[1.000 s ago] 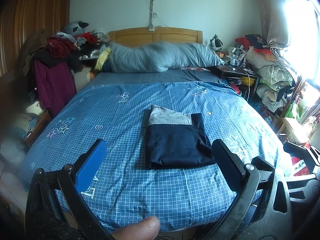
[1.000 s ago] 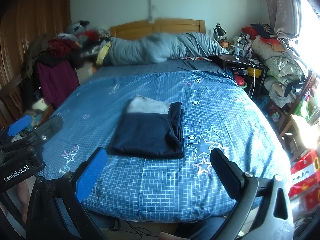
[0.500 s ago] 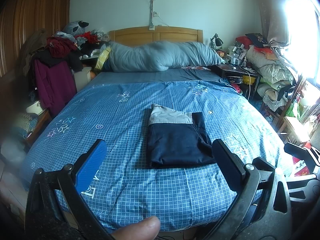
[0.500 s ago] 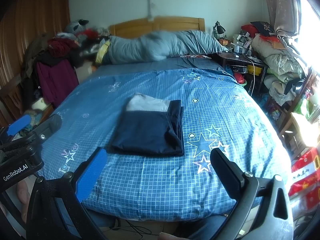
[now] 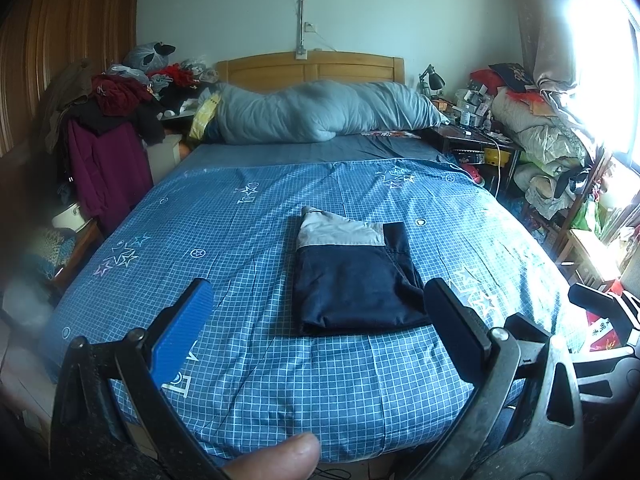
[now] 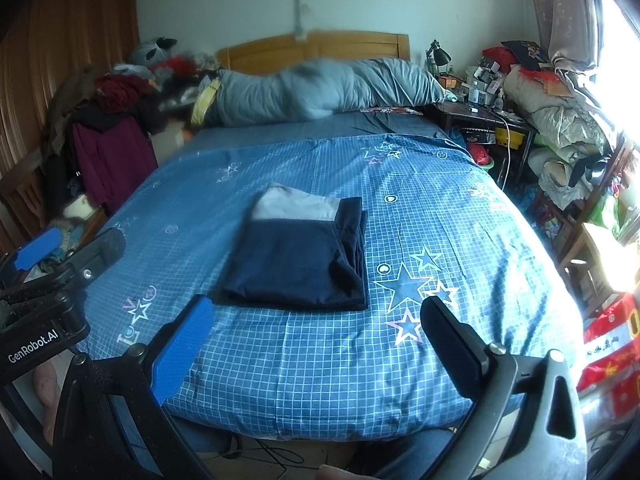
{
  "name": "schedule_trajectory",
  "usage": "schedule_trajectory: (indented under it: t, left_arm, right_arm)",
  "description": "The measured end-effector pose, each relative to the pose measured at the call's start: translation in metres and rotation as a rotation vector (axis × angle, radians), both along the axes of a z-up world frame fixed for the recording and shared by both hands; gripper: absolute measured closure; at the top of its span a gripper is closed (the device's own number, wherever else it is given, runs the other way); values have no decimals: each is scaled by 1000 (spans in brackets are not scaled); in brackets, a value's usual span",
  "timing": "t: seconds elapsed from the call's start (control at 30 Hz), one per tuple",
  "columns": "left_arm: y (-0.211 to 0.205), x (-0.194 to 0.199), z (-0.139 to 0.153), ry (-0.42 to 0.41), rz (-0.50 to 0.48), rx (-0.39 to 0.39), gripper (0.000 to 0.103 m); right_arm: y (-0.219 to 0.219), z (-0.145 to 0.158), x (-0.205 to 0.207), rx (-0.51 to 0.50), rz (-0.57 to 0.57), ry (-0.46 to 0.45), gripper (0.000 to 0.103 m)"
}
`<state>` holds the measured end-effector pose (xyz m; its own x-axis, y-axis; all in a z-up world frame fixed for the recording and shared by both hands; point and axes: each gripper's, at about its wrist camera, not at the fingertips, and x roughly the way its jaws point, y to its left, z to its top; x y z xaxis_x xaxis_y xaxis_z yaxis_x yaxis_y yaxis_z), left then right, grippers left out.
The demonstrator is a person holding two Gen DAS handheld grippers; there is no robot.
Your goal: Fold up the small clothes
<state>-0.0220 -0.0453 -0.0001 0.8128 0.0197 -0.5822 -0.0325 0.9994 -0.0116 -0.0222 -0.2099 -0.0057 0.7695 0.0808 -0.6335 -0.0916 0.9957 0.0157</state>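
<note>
A small navy garment with a grey band (image 5: 352,276) lies folded into a flat rectangle on the blue checked bedspread (image 5: 240,240). In the right wrist view the same folded garment (image 6: 296,260) sits left of centre. My left gripper (image 5: 320,300) hangs open above the bed's near edge, in front of the garment, holding nothing. My right gripper (image 6: 318,318) is open too, back from the garment and empty. The left gripper's body (image 6: 52,280) shows at the left edge of the right wrist view, and the right gripper's body (image 5: 600,320) shows at the right edge of the left wrist view.
A rolled grey duvet (image 5: 320,112) lies along the wooden headboard (image 5: 312,68). Piled clothes and a wardrobe (image 5: 60,60) stand to the left. A cluttered nightstand (image 5: 476,136) and stacked bedding (image 5: 552,140) fill the right side by the window. A thumb (image 5: 276,460) shows at the bottom.
Both grippers have stayed open and pulled back a little from the bed, so the views drifted slightly. The folded garment has not moved.
</note>
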Motion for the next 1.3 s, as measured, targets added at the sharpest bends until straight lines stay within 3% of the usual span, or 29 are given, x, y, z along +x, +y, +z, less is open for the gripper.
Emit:
schedule_trajectory:
  t: [0.93,1.3]
  left_arm:
    - [2,5,-3,5,-1,7,0]
    - [6,5,-2,-4,-1,2,0]
  right_arm:
    - [-2,-2,2,0,-3,5,0]
    - [2,6,0,-13,-15,-49,0]
